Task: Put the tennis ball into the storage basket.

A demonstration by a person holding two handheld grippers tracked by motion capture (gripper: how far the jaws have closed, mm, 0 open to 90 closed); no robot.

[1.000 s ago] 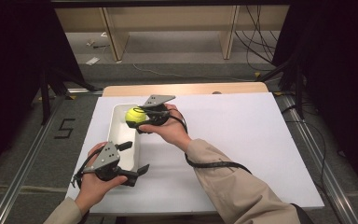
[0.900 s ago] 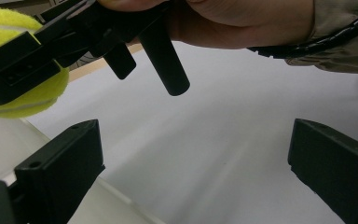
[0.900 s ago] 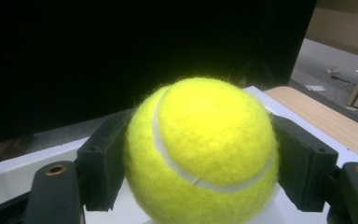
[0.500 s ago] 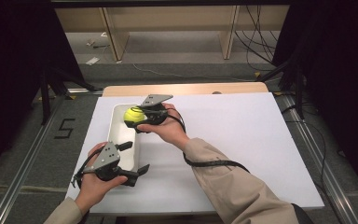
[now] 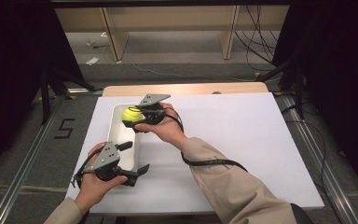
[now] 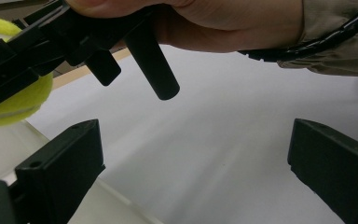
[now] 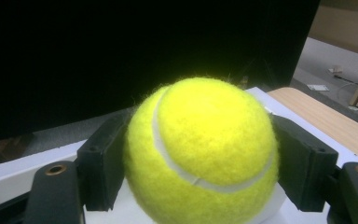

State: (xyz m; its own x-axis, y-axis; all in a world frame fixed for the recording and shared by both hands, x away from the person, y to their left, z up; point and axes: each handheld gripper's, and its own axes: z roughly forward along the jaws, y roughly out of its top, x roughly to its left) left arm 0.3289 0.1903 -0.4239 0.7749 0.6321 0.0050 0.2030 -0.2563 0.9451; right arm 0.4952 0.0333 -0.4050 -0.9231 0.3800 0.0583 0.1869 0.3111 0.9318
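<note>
A yellow tennis ball is held just above the far end of a white oblong tray, with my right gripper shut on it. In the right gripper view the ball sits squeezed between both black jaws of that gripper. My left gripper is open at the tray's near right rim, with nothing between its jaws. In the left gripper view its jaws stand wide apart over the white sheet. Above them are the ball and the right hand.
A white sheet covers the table, and a wooden edge shows at the back. Metal rails run along both sides. The floor has a "5" mark at left, with cables and shelf legs beyond.
</note>
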